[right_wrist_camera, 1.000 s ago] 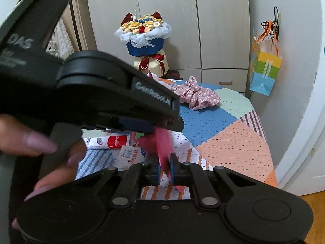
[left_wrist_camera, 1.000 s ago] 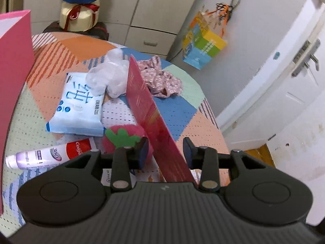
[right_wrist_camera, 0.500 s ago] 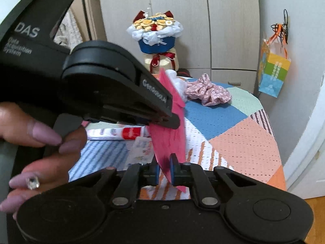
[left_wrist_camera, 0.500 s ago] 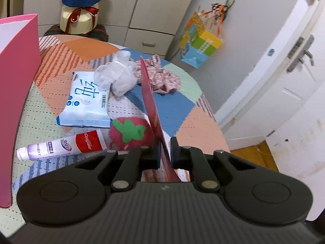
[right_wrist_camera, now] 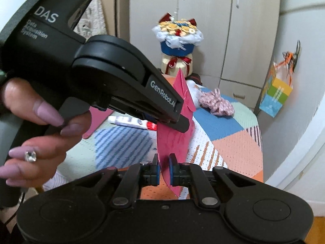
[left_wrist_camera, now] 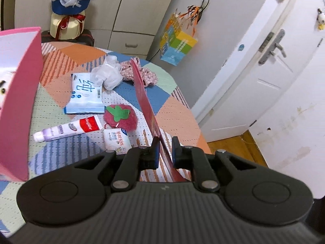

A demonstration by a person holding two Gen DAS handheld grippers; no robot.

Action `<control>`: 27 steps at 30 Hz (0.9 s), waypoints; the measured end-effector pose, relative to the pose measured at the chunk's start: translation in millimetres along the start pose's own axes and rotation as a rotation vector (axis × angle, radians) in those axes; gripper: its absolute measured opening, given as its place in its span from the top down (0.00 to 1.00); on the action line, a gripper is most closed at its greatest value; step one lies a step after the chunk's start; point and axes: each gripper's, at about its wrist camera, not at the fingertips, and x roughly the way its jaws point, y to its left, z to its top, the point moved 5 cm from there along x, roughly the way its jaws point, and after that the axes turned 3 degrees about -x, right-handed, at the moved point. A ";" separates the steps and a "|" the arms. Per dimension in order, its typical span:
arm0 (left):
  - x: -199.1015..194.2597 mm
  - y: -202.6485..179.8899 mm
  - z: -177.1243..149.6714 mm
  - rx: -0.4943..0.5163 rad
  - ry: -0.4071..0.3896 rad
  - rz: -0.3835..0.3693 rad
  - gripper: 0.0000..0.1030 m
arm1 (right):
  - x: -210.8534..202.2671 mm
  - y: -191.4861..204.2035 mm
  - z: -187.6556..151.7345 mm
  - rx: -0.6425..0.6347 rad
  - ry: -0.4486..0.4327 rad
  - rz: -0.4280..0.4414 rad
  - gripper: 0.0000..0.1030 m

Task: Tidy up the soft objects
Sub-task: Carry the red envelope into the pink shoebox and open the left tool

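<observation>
Right wrist: left tool (right_wrist_camera: 178, 122) hides table (right_wrist_camera: 233, 142); both tools pinch red envelope (right_wrist_camera: 174, 142).

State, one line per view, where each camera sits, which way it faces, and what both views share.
Left wrist: on the left gripper, facing across the patchwork table toward cabinets and door; only its own fingers show.
Right wrist: on the right gripper, facing the cabinets; the left hand shows.
Shared: red envelope, pinched by both grippers; bouquet.
</observation>
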 end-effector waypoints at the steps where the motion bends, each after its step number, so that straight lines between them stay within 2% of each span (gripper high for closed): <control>1: -7.6 0.0 -0.5 0.001 -0.006 -0.002 0.90 | -3.8 3.1 1.7 -0.011 -0.004 0.001 0.91; 7: -55.4 9.1 4.6 -0.002 -0.058 -0.005 0.89 | -26.1 30.2 21.0 -0.092 -0.040 0.015 0.91; 11: -85.5 21.9 12.4 0.008 -0.067 0.051 0.89 | -34.7 50.2 40.1 -0.137 -0.060 0.033 0.91; 20: -149.9 71.6 44.9 -0.016 -0.078 0.127 0.87 | -36.7 99.2 93.7 -0.175 -0.096 0.182 0.91; 27: -172.9 126.2 77.1 -0.077 -0.112 0.189 0.87 | -8.4 142.6 134.8 -0.177 -0.130 0.263 0.90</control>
